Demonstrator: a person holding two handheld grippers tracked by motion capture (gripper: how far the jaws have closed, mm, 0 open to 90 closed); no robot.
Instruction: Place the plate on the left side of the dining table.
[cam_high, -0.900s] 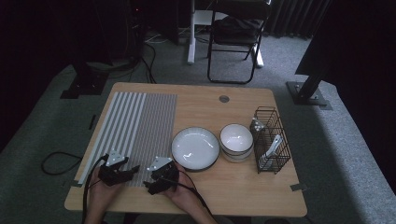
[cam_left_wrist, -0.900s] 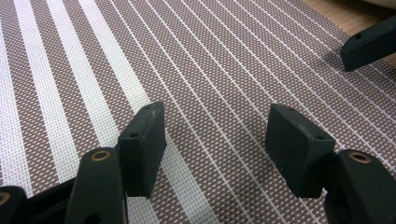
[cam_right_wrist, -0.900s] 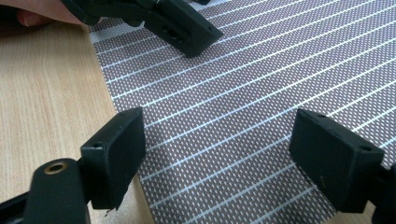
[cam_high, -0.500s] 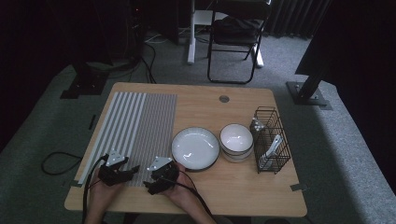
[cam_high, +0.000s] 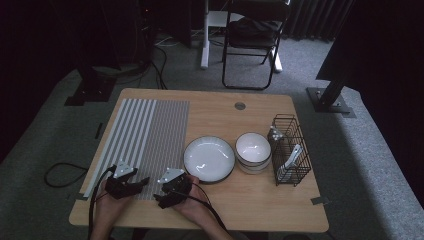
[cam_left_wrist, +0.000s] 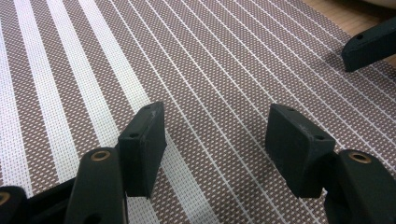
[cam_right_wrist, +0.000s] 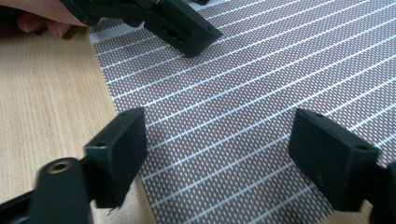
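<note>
**Both grippers poised over the near edge of the striped mat**

The left gripper (cam_high: 142, 181) and right gripper (cam_high: 161, 199) sit at the lower left of the high view, jaws spread wide and empty, over the near edge of the striped placemat (cam_high: 145, 135). In the right gripper view the mat's edge (cam_right_wrist: 122, 112) runs between the jaws. To lift it well, I judge one jaw should slide under that edge before closing, both hands level.

Right of centre: an empty white plate (cam_high: 209, 159), an empty bowl (cam_high: 253, 149), and a black wire basket (cam_high: 290, 150) holding a pale utensil, kind unclear.
</note>
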